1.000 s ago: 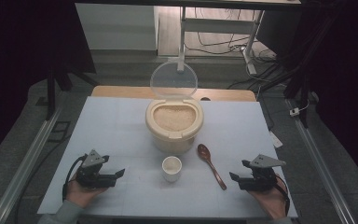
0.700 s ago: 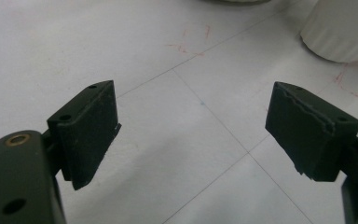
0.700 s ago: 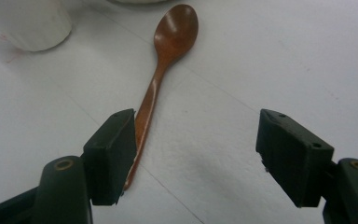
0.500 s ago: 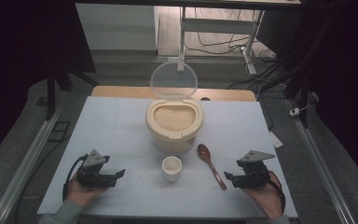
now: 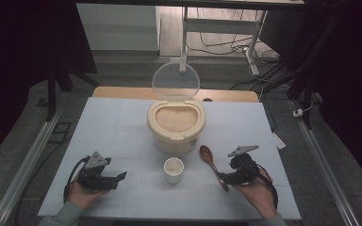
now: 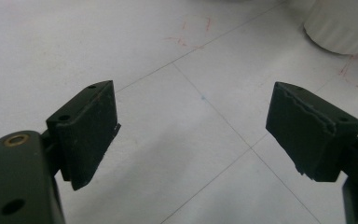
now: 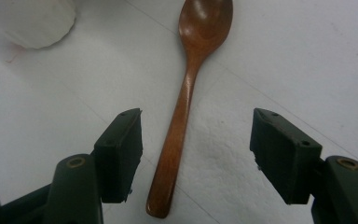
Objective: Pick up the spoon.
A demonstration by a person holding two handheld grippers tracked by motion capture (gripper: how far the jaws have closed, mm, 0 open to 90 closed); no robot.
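A brown wooden spoon point(image 5: 212, 166) lies flat on the white table, bowl toward the rice container. In the right gripper view the spoon point(image 7: 186, 93) runs up between the two jaws, its handle end closer to the left one. My right gripper point(image 5: 222, 179) is open, held low over the handle, touching nothing. A small white cup point(image 5: 173, 169) stands in the middle of the table front, and its base point(image 6: 342, 25) shows at the top right of the left gripper view. My left gripper point(image 5: 121, 177) rests open at the front left, over bare table.
A beige container point(image 5: 176, 126) full of rice stands behind the cup, its clear round lid point(image 5: 175, 81) tipped up at the back. The white table point(image 5: 122, 127) ends at a wooden strip behind. Metal rails run along both sides on the floor.
My right gripper has moved left toward the spoon and now straddles its handle. The left gripper has hardly moved.
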